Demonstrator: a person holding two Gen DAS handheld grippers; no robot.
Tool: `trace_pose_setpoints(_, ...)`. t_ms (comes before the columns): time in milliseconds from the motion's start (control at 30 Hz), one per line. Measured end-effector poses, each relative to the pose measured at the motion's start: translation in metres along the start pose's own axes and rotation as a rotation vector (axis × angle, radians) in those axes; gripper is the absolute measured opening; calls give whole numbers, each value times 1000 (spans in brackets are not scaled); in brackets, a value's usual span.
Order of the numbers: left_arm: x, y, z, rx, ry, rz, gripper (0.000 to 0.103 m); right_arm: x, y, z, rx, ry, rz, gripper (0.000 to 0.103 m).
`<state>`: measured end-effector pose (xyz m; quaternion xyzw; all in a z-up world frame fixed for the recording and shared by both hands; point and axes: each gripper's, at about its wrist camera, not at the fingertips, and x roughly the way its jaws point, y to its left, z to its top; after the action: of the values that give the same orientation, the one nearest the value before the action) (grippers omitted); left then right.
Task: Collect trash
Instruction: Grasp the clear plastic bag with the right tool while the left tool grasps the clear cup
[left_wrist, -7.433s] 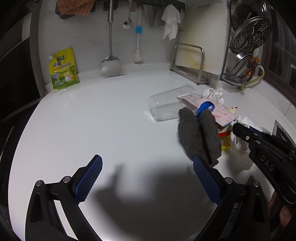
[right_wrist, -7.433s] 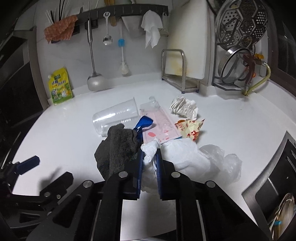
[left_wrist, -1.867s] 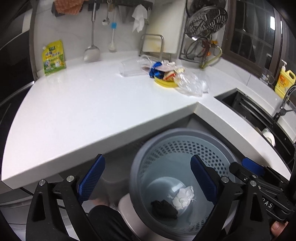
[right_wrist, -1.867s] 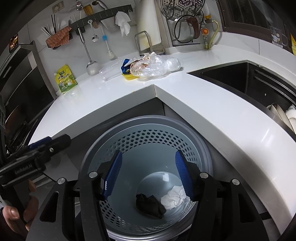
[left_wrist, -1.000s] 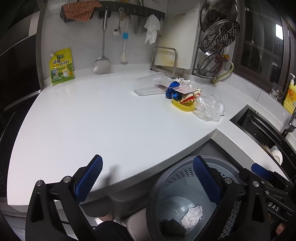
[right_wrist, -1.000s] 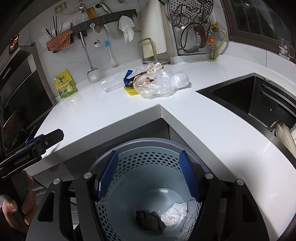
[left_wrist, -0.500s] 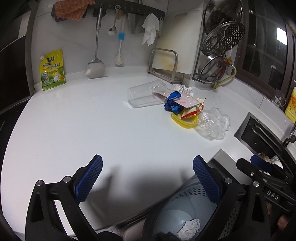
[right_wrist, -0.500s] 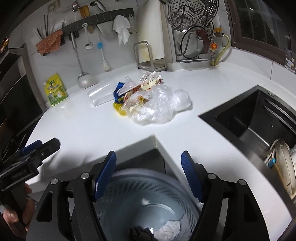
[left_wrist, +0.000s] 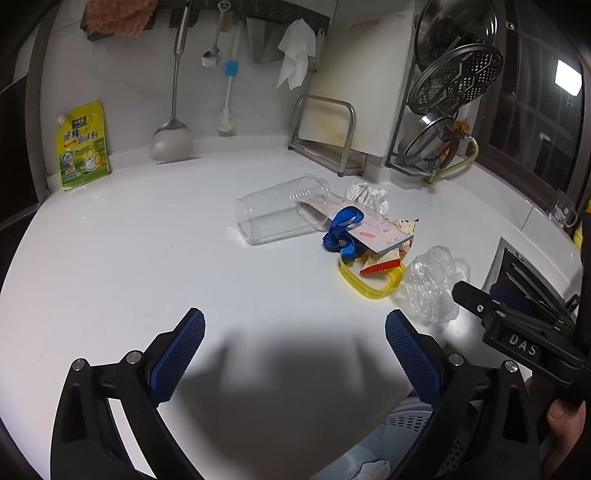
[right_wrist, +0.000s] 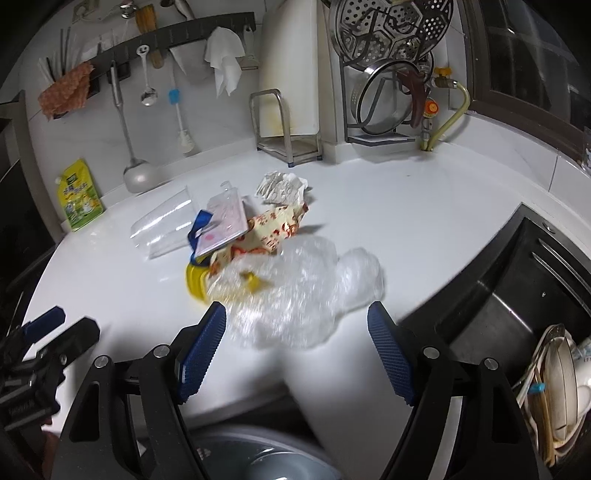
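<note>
Lying sideways, clear cup, mouth leftward

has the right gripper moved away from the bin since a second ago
Yes. The right gripper has swung up off the bin toward the counter; its opening jaws, empty, now frame the crumpled clear plastic bag.

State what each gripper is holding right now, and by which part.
Nothing is held. The left gripper is open over bare counter; the right gripper is opening, with the crumpled clear plastic bag just ahead of its fingertips, untouched.
</note>
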<state>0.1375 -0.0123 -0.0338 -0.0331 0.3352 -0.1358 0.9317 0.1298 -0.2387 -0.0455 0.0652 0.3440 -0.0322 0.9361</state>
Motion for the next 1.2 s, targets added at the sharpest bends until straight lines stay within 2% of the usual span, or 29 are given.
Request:
trace_pose_setpoints(300,16,8,16,-48,41,-30,96,38,-4,7,27,62,-34,75)
trace_pose_setpoints(367,17,12,21,-61,52,-41,96,43,-5,5,29,69,-39,72)
trace_pose_setpoints(433,16,16,26,-73,60,-67,96,48,-5,4,36,80,-28,47)
trace_pose_setpoints(500,17,18,30,-69,63,-71,96,53,-7,2,45,100,-15,35)
trace_pose_setpoints(600,19,20,39,-46,63,-63,96,51,-8,0,45,80,-5,16)
trace_pose_setpoints(767,27,23,52,36,24,-41,96,37,-14,1,65,37,9,13)
trace_pose_setpoints(867,42,26,60,78,34,-53,96,28,-22,2,92,21,29,12)
trace_pose_setpoints(1033,76,35,73,95,110,-107,96,12,-32,0,119,3,53,12)
trace_pose_setpoints(1200,108,35,82,180,154,-65,96,-1,-39,-5,130,1,62,12)
